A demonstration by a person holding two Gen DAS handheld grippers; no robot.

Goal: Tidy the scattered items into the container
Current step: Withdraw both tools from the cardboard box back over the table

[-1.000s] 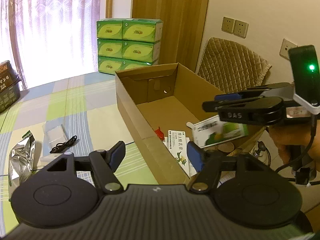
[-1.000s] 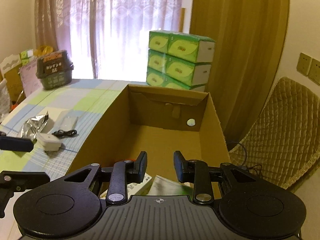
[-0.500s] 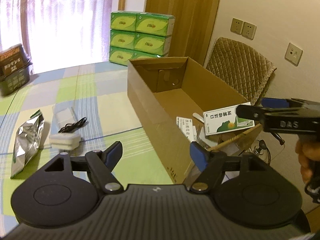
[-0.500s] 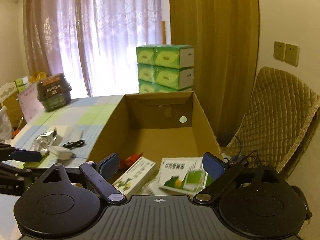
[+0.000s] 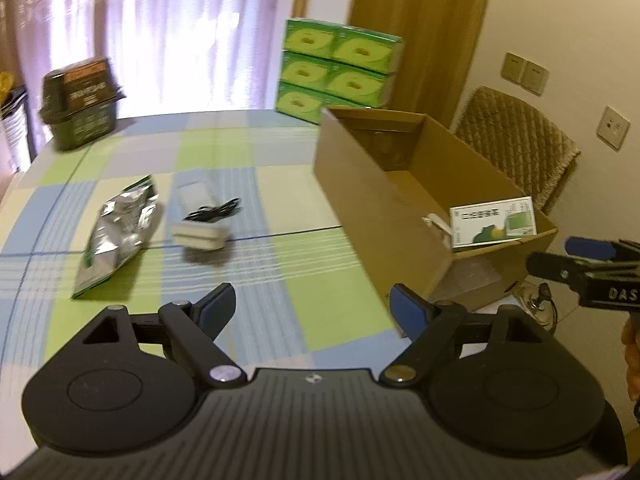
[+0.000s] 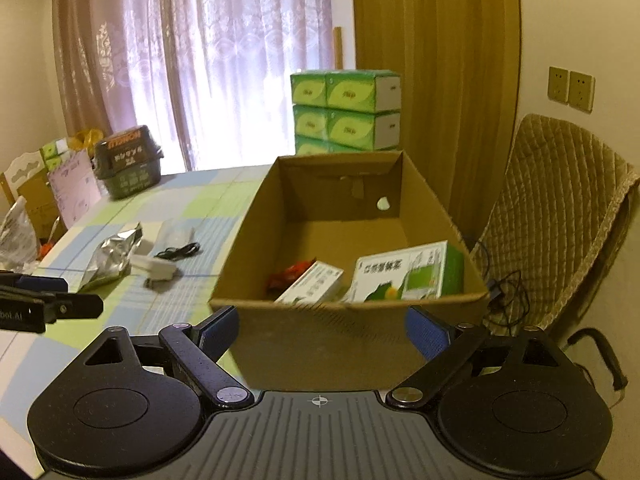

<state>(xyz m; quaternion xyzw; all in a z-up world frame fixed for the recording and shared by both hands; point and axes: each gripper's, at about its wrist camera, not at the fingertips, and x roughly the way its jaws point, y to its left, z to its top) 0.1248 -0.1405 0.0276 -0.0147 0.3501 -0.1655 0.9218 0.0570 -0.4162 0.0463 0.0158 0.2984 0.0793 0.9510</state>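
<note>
Both the left gripper (image 5: 312,306) and right gripper (image 6: 322,330) hang spread wide, holding nothing. The cardboard box (image 6: 320,344) contains two cartons and one red packet (image 6: 290,272). Four items lie on the table (image 5: 280,208): foil bag (image 5: 116,228), white adapter (image 5: 200,236), black cable (image 5: 216,212), clear pouch (image 5: 192,194).

Daylight glares through the curtains (image 6: 224,64) at 11 o'clock; room is warm, dim, motion-blurred, edges bent by fisheye.

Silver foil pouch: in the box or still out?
Out. The silver foil pouch lies flat on the checked tablecloth, apart from the brown cardboard box.
</note>
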